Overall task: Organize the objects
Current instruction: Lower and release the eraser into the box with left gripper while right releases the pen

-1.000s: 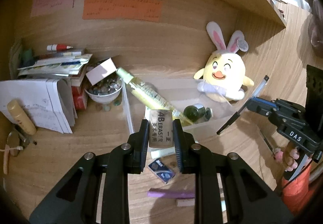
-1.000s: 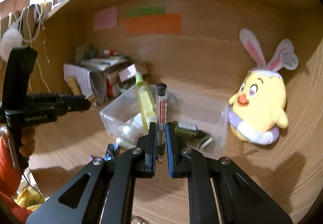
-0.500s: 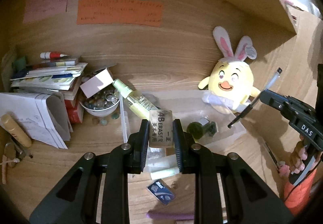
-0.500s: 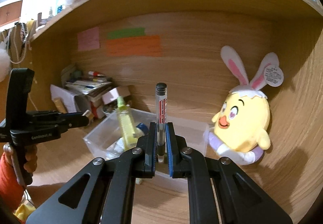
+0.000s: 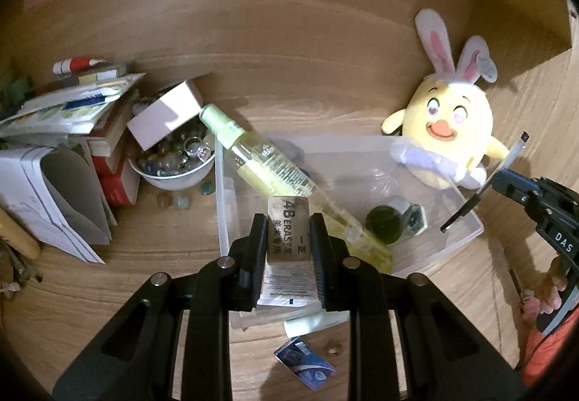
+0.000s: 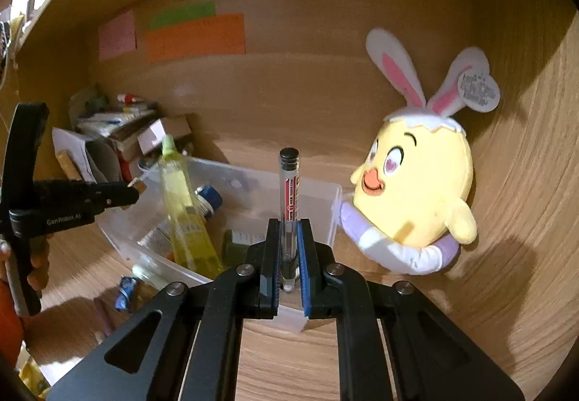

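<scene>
Step in hand: both tools loaded, carrying to the clear plastic rectangular bin (image 5: 466, 234) on the wooden bench (image 5: 144, 256); left gripper (image 5: 288, 242) has its fingers clamped on a grey block eraser with "4B ERASER" print (image 5: 288, 234), held over the bin's near-left part, beside the tall yellow-green clear spray bottle (image 5: 267, 166) leaning on the bin's left wall; right gripper (image 6: 288, 249) has fingers pinched tight on a slim clear pen with a black cap and red label (image 6: 289, 191), upright, above the bin's near wall.

Next move, my read: lower each over bare bin floor, spread fingers, drop; the eraser needs to miss the bottle; the pen probably needs tipping flat first, though depth over the bin is hard to judge through the fisheye; keep the pen off the yellow plush chick with rabbit ears (image 6: 412, 191) just right of the bin.
</scene>
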{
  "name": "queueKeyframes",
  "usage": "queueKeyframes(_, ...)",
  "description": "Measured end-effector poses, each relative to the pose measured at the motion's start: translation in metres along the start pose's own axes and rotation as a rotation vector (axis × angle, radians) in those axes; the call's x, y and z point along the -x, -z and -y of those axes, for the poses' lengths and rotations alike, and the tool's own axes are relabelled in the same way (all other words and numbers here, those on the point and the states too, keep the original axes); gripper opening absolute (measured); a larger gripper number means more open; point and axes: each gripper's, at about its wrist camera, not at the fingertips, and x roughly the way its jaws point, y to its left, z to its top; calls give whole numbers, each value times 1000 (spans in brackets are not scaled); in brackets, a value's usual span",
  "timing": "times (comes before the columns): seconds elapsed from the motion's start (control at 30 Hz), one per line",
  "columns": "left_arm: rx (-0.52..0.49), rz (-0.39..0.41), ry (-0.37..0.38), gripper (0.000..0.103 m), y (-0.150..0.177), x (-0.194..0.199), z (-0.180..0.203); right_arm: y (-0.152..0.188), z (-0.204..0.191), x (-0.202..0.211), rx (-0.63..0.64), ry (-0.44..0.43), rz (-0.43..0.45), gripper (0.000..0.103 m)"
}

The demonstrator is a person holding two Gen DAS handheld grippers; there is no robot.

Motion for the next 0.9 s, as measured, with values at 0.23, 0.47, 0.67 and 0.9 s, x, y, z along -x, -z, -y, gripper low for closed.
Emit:
queueKeyframes(0.23, 6, -25, -8, 23, 2, -13, 0, 2, 2, -25, 13, -2, -85, 8)
queueKeyframes(0.47, 8, -39, -9, 23, 2, -21, -3, -4, -5, -52, 39, 2, -135, 8)
queueKeyframes(0.67, -2, -21, -18, 23, 1, -17, -2, -11, -11, -74, 42, 12, -165, 8)
queueKeyframes(0.9, -3, -12, 0, 39, 1, -7, -3, -8, -12, -98, 29, 11, -213, 8)
